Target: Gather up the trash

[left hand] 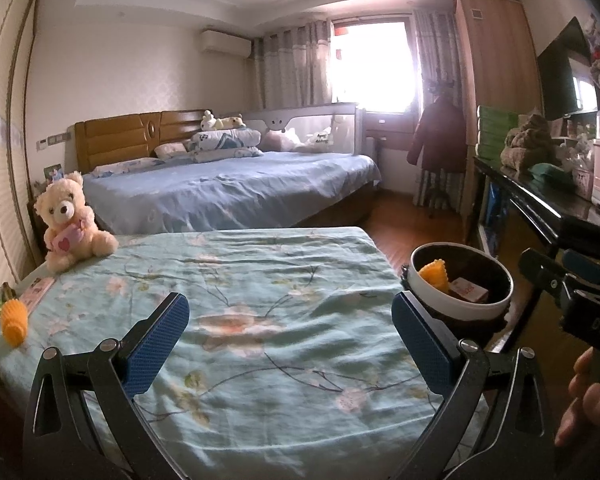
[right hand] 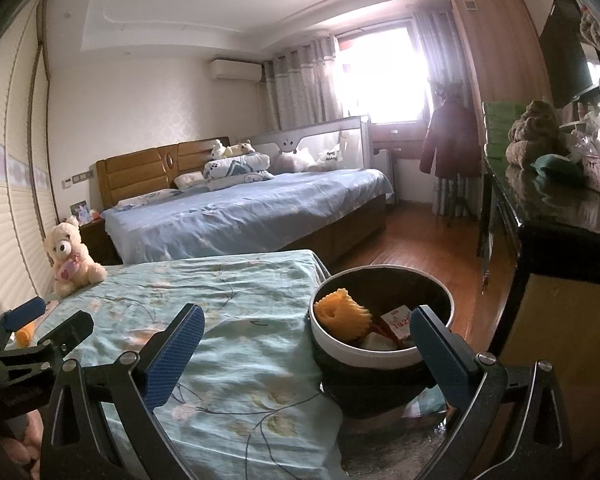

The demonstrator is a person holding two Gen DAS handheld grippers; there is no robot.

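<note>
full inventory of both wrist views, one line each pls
trash bin: 1, white rim, dark inside, at the near bed's right edge
foam sleeve in bin: 1, orange
red-and-white carton: 1, in bin
foam sleeve on bed: 1, orange, left edge of near bed
teddy bear: 1, cream, far left corner of near bed
near bed: 1, green floral sheet
far bed: 1, blue sheet
coat: 1, dark red, hanging by window
left hand-held gripper: 1, blue pads, open, empty
right hand-held gripper: 1, blue pads, open, empty
</note>
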